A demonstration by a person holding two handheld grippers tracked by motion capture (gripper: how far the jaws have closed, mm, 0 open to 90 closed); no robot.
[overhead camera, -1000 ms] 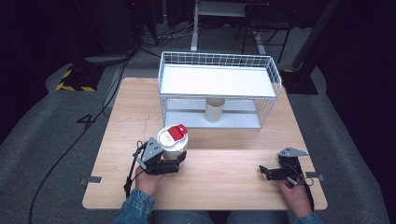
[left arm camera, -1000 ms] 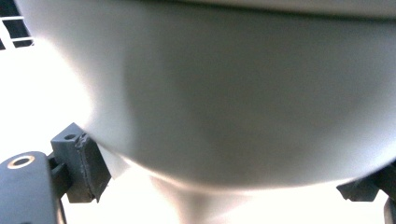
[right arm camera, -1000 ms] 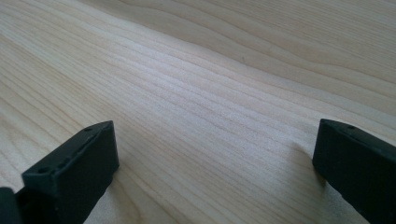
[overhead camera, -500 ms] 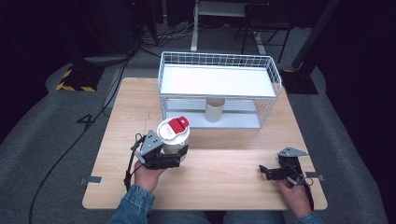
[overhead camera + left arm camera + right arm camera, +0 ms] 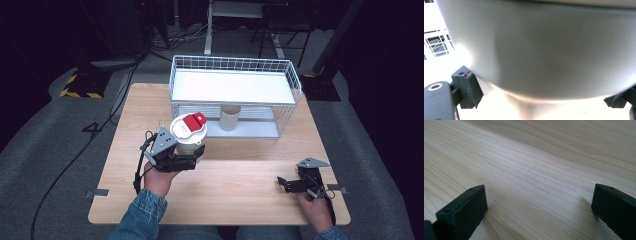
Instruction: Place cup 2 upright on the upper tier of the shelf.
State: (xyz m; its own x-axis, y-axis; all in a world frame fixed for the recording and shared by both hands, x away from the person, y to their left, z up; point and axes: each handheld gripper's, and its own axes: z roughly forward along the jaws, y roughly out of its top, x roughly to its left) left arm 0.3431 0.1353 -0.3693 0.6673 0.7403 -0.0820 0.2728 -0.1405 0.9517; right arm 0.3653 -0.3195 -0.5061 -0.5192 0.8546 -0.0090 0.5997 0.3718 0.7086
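Gripping white cup with red lid tab, left gripper sits mid-table before wire rack; no readable writing. Right gripper spread, near table's front-right edge, bare wood around.

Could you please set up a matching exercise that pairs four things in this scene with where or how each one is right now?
Things:
1. white cup with the red lid tab
2. small beige cup
3. left gripper
4. right gripper

States:
A. open, jaws apart low over bare wood
B. on the lower level of the wire rack
C. shut on the white cup's body
D. held at the table's left front, in front of the rack

Pairs: 1-D, 2-B, 3-C, 4-A
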